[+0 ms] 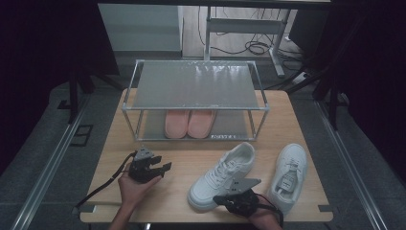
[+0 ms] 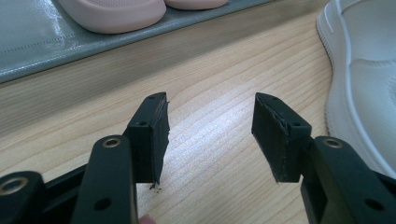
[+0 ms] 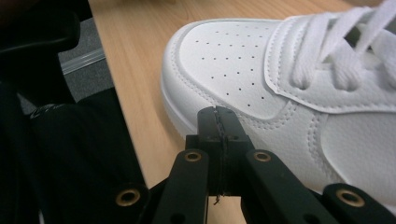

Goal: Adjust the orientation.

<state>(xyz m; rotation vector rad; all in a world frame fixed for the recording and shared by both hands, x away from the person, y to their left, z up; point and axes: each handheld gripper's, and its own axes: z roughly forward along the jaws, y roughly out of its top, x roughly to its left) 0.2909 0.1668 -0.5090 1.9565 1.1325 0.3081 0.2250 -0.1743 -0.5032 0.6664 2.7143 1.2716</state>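
A light wooden table carries a metal-framed shoe rack and two white sneakers, apart

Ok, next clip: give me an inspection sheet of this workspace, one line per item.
Surface: wooden table, bare between the things.
Job's things: two white sneakers, left one angled, right one near the table's right edge.
Clutter: two-tier rack at the back; pink slippers on its lower shelf.
Grippers: left claw open over bare wood; right claw shut, empty, at the left sneaker's toe side.
Cables: black lead trailing from the left claw; more on the floor behind.
Surroundings: dark curtains, grey floor.
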